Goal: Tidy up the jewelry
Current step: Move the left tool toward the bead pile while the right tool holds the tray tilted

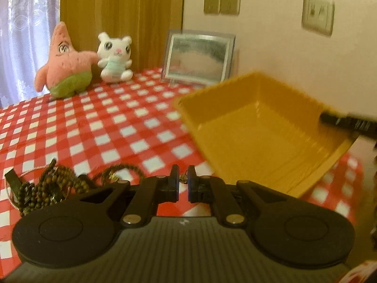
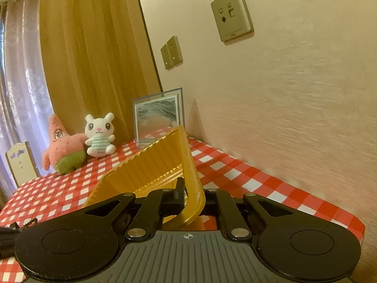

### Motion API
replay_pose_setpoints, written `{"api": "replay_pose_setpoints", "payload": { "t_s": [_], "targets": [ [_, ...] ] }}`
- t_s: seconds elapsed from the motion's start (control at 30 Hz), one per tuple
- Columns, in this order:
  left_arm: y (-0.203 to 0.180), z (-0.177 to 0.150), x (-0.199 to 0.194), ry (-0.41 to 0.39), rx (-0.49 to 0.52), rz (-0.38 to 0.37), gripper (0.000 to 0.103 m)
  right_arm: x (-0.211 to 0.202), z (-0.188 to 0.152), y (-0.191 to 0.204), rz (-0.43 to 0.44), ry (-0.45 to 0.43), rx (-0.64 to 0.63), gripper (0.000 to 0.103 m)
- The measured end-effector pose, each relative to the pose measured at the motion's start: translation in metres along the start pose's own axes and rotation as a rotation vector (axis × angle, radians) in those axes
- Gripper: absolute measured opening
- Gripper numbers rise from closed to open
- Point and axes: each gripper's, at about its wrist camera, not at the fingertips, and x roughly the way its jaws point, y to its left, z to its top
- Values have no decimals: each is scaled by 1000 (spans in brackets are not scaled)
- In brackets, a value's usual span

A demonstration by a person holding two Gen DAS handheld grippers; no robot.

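Observation:
A yellow plastic tray [image 1: 256, 132] hangs tilted above the red checked table [image 1: 99, 127], empty inside. My right gripper [image 2: 192, 194] is shut on the tray's rim [image 2: 190, 179] and holds it up; a right finger shows in the left wrist view [image 1: 346, 121] at the tray's right edge. My left gripper [image 1: 183, 181] is nearly shut on a small metal piece of jewelry [image 1: 183, 178] just above the table. A tangled pile of brown bead bracelets and a thin chain [image 1: 49, 186] lies at the lower left.
A pink star plush [image 1: 63, 63] and a white bunny plush [image 1: 115, 57] stand at the table's back, beside a framed picture [image 1: 198, 57] leaning on the wall. Curtains hang behind. A chair back [image 2: 20, 162] stands left of the table.

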Motion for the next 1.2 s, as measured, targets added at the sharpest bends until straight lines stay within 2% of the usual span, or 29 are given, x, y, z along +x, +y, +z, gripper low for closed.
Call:
{"api": "replay_pose_setpoints", "payload": {
  "t_s": [0.1, 0.2, 0.43, 0.5, 0.63, 0.77, 0.97, 1.2],
  "targets": [
    [-9, 11, -10, -37, -18, -52, 6, -4, -1, 2, 3, -2, -10, 7],
    [-21, 13, -9, -36, -46, -113, 6, -8, -1, 5, 5, -2, -23, 7],
    [-38, 2, 5, 27, -94, -141, 8, -12, -3, 7, 1, 6, -46, 7],
    [-37, 0, 2, 23, -90, -143, 16, -9, -2, 7, -3, 8, -46, 7],
    [-26, -4, -12, -2, -96, -129, 18, -8, -5, 6, -16, 2, -48, 7],
    [-5, -14, -18, 7, -101, -77, 19, -5, -7, 2, -35, -2, -42, 7],
    [26, -22, 0, 57, -65, 31, 19, 3, -6, -2, -42, -2, -19, 7],
    [41, -16, 31, 89, -8, 83, 19, 13, -6, 3, -37, -2, -20, 7]
  ]
}}
